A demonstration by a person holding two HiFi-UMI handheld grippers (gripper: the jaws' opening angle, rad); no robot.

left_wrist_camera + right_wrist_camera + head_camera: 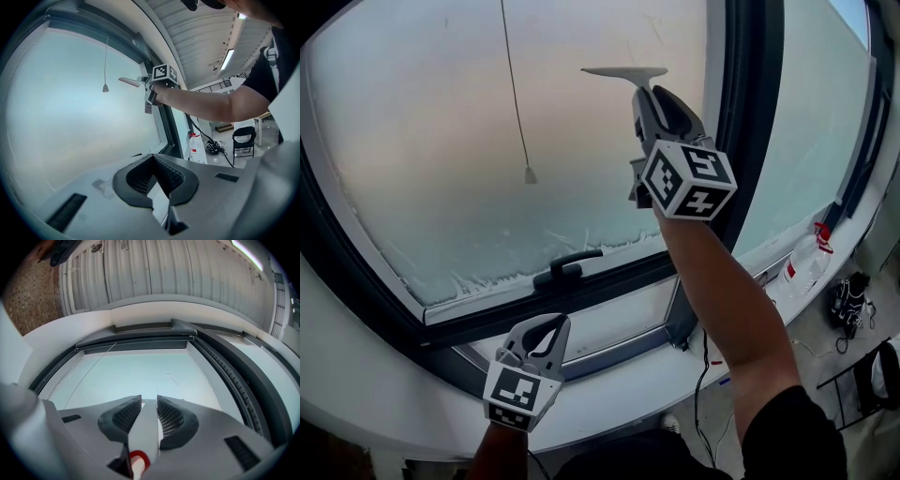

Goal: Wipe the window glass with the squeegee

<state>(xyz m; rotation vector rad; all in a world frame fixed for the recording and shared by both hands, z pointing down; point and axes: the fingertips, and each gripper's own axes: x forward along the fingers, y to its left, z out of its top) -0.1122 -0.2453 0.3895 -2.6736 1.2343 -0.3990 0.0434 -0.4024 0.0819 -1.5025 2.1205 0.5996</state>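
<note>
Down by the sill, the left tool (547, 330) hangs low with its jaws brought together and nothing between them, just below the dark window handle (567, 267). Higher up, the right tool (653, 97) is raised at arm's length, jaws clamped on the white handle of the squeegee (624, 73). Its blade lies level against the upper part of the frosted glass (422, 131), near the right-hand frame. A thin cord (516, 94) with a small pull dangles over the pane to the left of it.
</note>
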